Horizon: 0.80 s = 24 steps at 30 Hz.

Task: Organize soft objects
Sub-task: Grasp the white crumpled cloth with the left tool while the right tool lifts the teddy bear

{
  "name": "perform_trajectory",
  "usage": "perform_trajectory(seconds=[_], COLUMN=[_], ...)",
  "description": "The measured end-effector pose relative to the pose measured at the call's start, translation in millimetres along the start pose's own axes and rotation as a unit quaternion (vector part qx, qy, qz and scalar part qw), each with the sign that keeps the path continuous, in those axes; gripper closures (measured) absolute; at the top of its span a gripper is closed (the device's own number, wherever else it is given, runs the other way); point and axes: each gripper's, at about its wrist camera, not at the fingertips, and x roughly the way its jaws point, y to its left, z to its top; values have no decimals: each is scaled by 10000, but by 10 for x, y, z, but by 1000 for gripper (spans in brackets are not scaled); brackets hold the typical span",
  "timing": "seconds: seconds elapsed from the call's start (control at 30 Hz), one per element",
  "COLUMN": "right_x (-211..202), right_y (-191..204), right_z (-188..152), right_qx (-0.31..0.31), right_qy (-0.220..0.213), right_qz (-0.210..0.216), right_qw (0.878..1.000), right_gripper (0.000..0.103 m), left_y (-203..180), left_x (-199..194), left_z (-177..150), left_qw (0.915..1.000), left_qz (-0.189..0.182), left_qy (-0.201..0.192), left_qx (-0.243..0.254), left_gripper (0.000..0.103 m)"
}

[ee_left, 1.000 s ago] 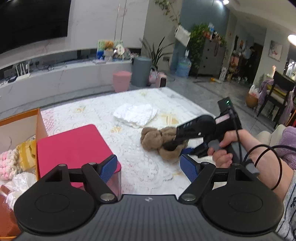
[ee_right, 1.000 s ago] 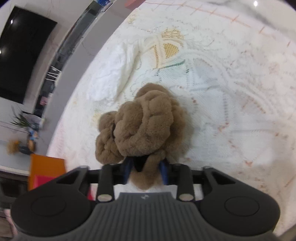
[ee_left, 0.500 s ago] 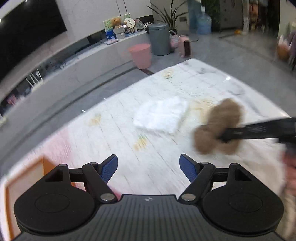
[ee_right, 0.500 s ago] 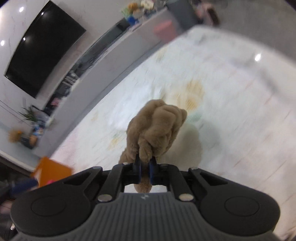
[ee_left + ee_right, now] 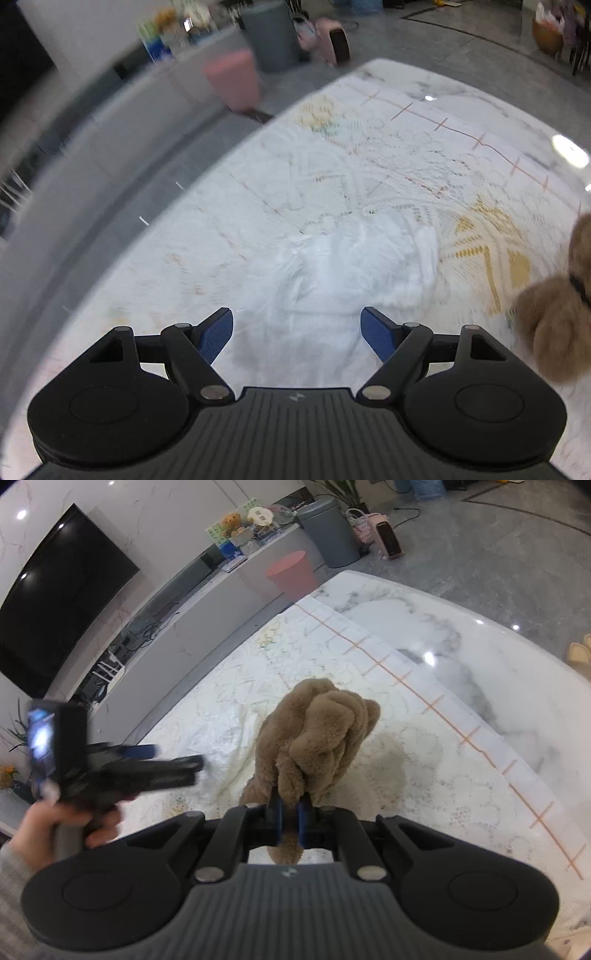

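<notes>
Open left gripper [image 5: 296, 334] above white cloth [image 5: 354, 266], brown plush [image 5: 554, 325] right.

Place: we see a home living room.
Signs: wall television [image 5: 62, 602], long low console [image 5: 207, 590] with toys, grey bin [image 5: 328, 535], pink bucket [image 5: 293, 572], marble table [image 5: 480, 672].

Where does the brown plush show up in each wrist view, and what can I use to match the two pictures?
Left wrist: brown plush at the right edge, partly cut off, beside the white cloth.
Right wrist: brown plush at centre, pinched in the shut right hand-held gripper, lifted off the table.
Shared landmark: the pink bin on the floor beyond the table.
</notes>
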Motion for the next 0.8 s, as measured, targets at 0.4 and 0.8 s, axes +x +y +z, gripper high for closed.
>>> perform_trajectory(seconds=[0.4,0.8], right_x=[213,238], right_y=[91,46], right_z=[-31,-27], right_qx=[-122,13], right_qy=[249,226], right_qz=[349,372], right_qw=[9990,9991], right_gripper=[98,98], left_y=[355,5], left_x=[285,-106], left_z=[46,-56], left_qw=[9895,9923], left_qz=[-1083,-908], left_qy=[15,-424], left_qx=[-961,-729], left_gripper=[13,85])
